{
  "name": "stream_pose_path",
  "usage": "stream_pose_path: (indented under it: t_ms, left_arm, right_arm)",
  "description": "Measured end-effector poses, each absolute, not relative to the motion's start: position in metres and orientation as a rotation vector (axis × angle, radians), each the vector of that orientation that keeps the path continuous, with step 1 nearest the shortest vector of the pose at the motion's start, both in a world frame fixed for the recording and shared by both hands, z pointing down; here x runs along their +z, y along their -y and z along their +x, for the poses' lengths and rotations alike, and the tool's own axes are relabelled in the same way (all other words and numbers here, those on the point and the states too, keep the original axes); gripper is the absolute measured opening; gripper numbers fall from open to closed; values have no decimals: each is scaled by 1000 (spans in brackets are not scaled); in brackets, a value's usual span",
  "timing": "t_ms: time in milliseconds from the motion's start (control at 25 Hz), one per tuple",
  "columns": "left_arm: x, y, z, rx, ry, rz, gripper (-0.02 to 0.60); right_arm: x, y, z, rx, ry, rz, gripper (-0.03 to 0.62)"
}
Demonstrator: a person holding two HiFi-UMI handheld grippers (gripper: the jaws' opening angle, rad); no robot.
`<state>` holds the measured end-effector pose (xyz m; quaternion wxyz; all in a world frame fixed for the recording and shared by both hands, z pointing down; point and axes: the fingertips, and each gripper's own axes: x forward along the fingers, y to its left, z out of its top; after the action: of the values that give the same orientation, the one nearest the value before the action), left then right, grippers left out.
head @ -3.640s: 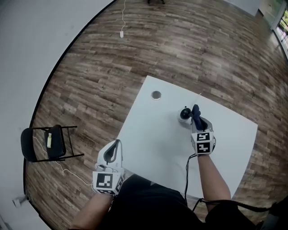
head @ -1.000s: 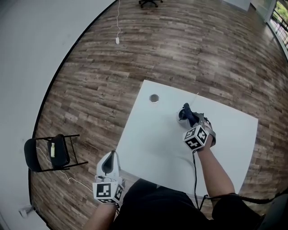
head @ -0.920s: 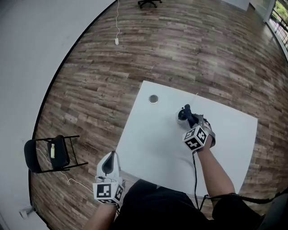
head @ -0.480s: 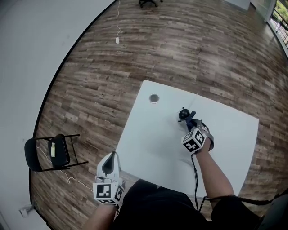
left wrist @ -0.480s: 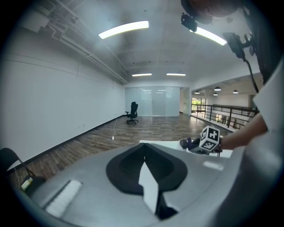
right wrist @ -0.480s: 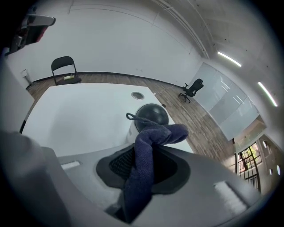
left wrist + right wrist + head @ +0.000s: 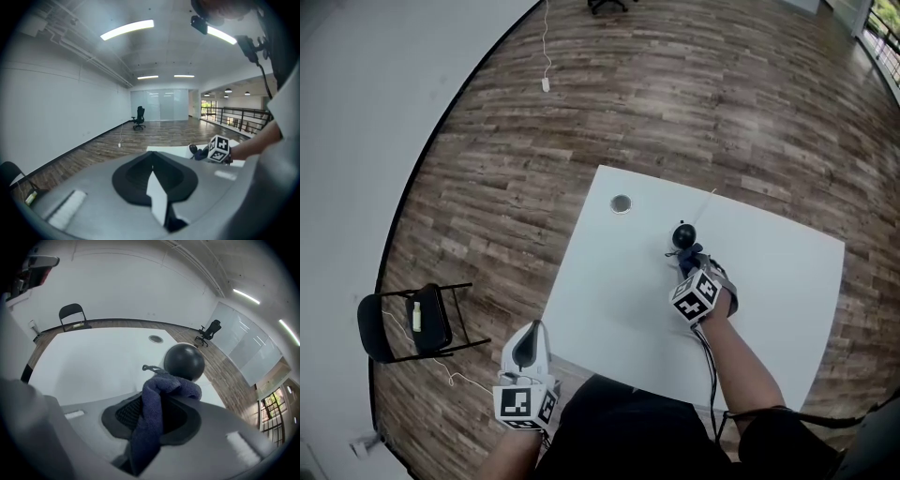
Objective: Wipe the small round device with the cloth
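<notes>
Since the earliest head view, the right gripper [image 7: 692, 272] had slid a little left across the bench [image 7: 619, 281] and turned, so its marker cube now sat on the person's side of the small round device [image 7: 682, 233] rather than to its right. The dark ball of the device, half covered by the cloth before, was now plainly exposed. The left gripper [image 7: 530, 342] had barely shifted and was held off the bench's near left corner, close to the person's body.

In the right gripper view, the fingers [image 7: 126, 413] were clamped on the blue-grey cloth [image 7: 152, 427]. The cloth ran up between them as a thick fold and bunched over at the top. That bunched end lay at the lower near side of the device, seemingly touching it, though the contact itself could not be confirmed. The device stood upright on the bench, towards its far side and roughly midway across.

In the left gripper view, the fingers [image 7: 133, 176] were pressed together with nothing between them and pointed out over the room.

A small round inset [image 7: 621, 203] sat in the bench near its far left corner, well apart from the device. A black folding chair [image 7: 403, 323] stood on the wooden floor [image 7: 581, 94] to the left, and an office chair [image 7: 138, 117] stood far off by the glass wall.
</notes>
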<state>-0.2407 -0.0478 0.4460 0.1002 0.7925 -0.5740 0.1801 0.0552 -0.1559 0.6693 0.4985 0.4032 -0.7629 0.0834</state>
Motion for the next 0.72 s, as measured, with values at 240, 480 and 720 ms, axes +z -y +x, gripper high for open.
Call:
stream_pose_path:
  t_ms: [240, 480, 720]
  left_arm:
    - [470, 68, -237, 526, 1580, 2385, 8]
    - [469, 109, -200, 429, 1429, 2518, 8]
    - [464, 139, -179, 397, 1297, 2628, 8]
  right_arm:
    - [614, 153, 32, 83, 1910, 1003, 100]
    - [578, 173, 77, 5, 1785, 1180, 100]
    - [593, 175, 100, 68, 1675, 1235, 98]
